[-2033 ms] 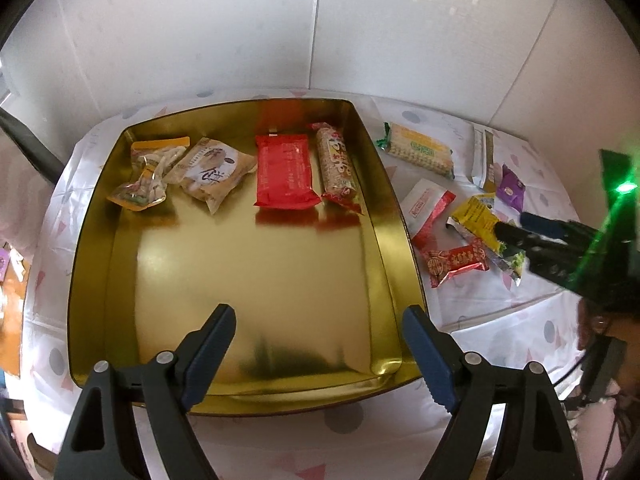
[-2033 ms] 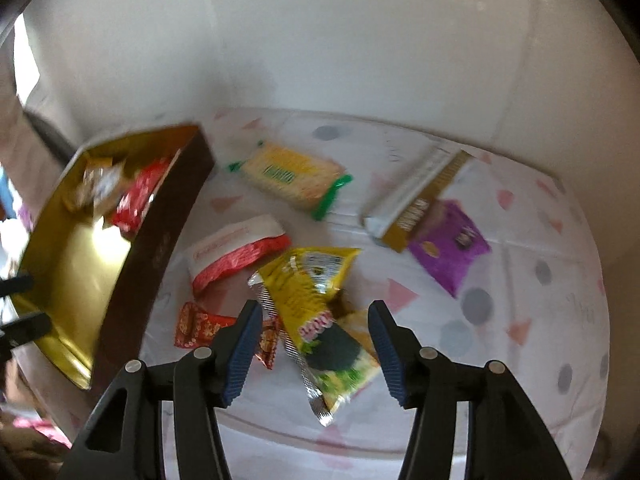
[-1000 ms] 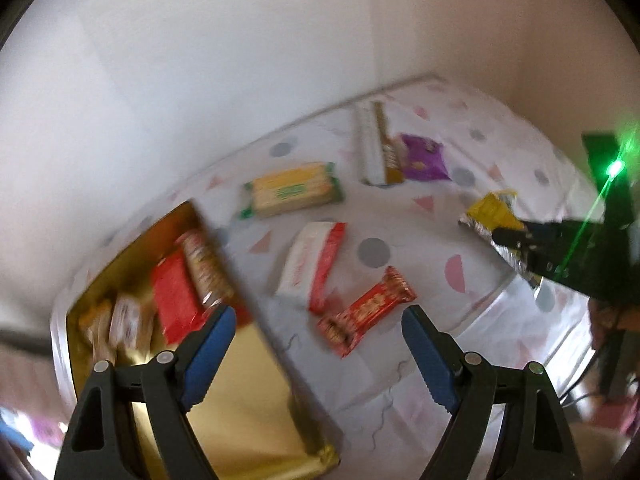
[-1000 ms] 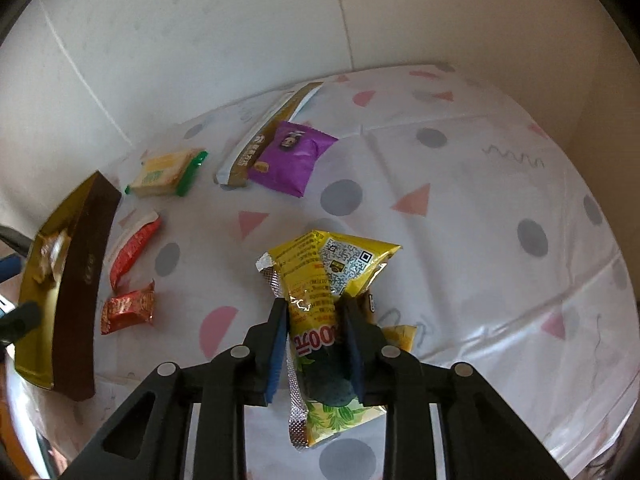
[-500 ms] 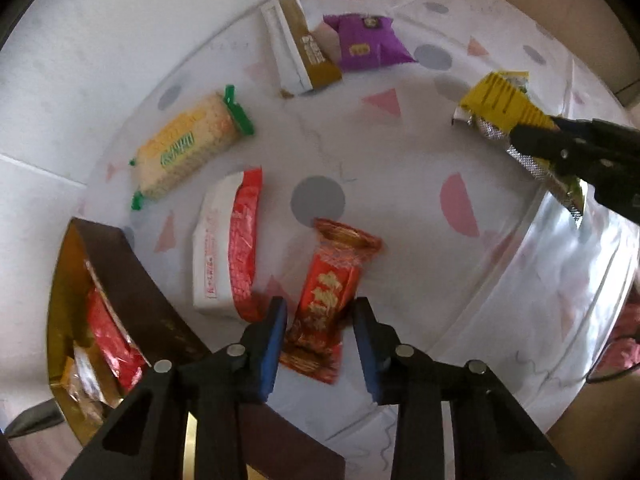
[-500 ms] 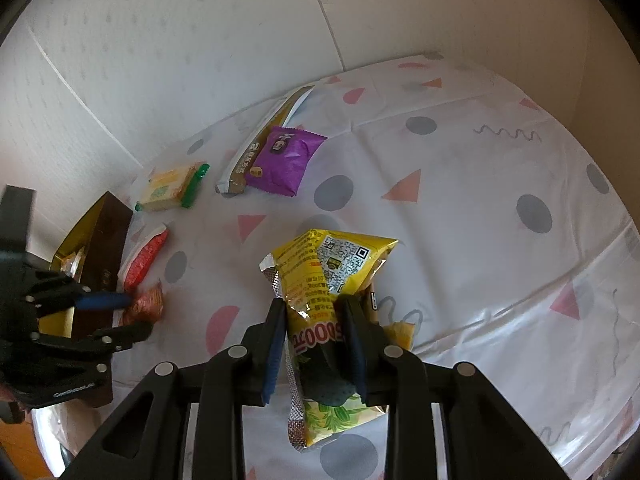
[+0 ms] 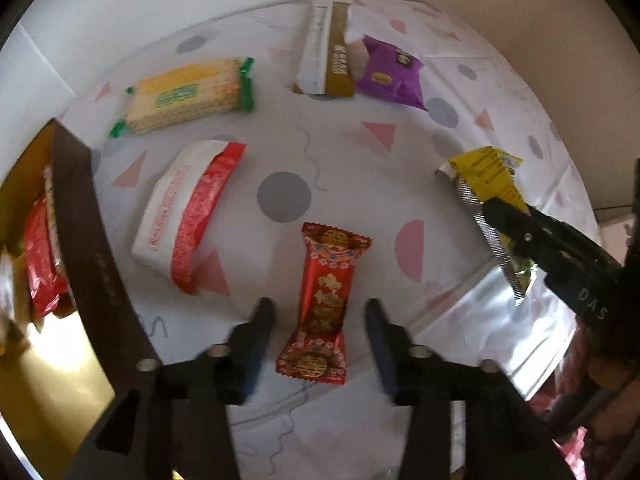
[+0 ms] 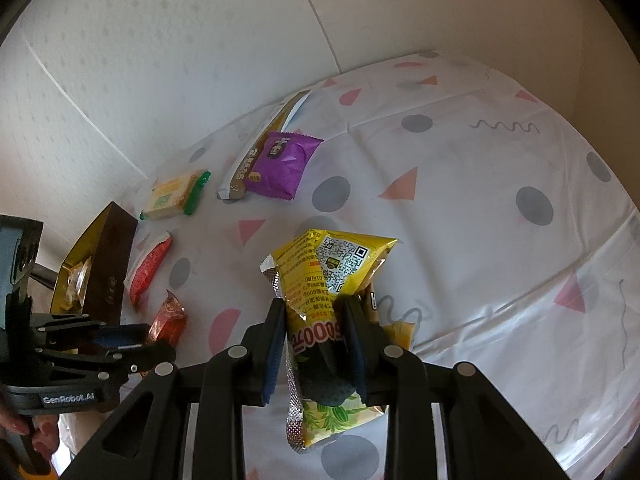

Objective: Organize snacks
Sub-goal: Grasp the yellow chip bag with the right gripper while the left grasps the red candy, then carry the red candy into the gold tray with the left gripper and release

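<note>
Left gripper [image 7: 320,312] pointed steeply down at the surface [image 7: 340,152], jaws just opened further and standing apart on either side of the red candy packet [image 7: 326,300], pads clear of the wrapper; packet lying flat between them, lengthwise toward the camera. Motion blur on both fingers.

Right gripper [image 8: 316,312] clamped on the yellow snack bag [image 8: 320,276] at mid-length, bag crumpled between the pads, printed top above the jaws, silver seam edge hanging below. Same gripper seen in the left wrist view [image 7: 516,224], gripping the bag [image 7: 486,174] near the right edge of the surface.

Loose on the patterned cloth: white and red packet [image 7: 188,216] just beside the tray wall, yellow cracker pack with green ends [image 7: 184,96] beyond it, white and gold bar [image 7: 328,52] touching the purple packet [image 7: 390,72] at the far side.

Gold tray [image 7: 86,248] at left with dark outer wall, red packet [image 7: 40,264] and others inside, partly hidden.

Person's fingertips [image 8: 40,440] on the left gripper's handle at lower left of the right wrist view
</note>
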`<state>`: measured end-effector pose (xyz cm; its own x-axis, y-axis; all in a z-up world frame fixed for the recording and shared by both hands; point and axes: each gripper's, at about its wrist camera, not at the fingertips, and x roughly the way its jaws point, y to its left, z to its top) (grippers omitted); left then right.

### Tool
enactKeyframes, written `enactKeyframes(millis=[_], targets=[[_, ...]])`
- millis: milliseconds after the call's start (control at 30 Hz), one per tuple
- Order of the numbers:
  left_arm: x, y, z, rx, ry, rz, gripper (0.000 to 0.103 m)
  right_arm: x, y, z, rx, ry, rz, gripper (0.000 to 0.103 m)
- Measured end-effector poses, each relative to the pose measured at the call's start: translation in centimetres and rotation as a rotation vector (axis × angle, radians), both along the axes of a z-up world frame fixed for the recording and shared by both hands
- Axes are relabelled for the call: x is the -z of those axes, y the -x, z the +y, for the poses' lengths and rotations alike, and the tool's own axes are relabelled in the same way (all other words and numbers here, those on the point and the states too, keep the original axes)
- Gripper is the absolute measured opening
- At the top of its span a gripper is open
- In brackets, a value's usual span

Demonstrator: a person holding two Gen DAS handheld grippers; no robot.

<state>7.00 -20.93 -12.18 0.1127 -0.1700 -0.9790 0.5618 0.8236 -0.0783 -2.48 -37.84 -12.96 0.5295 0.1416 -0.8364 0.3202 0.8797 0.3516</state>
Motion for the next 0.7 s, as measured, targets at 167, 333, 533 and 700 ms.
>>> enactKeyframes(millis=[167, 333, 533, 700], targets=[[0.5, 1.2, 0.0, 0.012, -0.024, -0.061, 0.025, 0.0, 0.1, 0.1, 0.003, 0.014, -0.002, 0.029], [0.2, 3.0, 0.3, 0.017, 0.011, -0.069, 0.022, -0.1, -0.1, 0.6, -0.011, 0.054, 0.004, 0.029], [-1.8, 4.4, 2.8, -0.034, 0.070, -0.069, 0.022, -0.1, -0.2, 0.7, -0.004, 0.065, 0.011, 0.029], [-3.8, 4.9, 5.4, -0.096, 0.142, -0.074, 0.022, -0.1, -0.1, 1.0, -0.005, 0.090, 0.008, 0.029]])
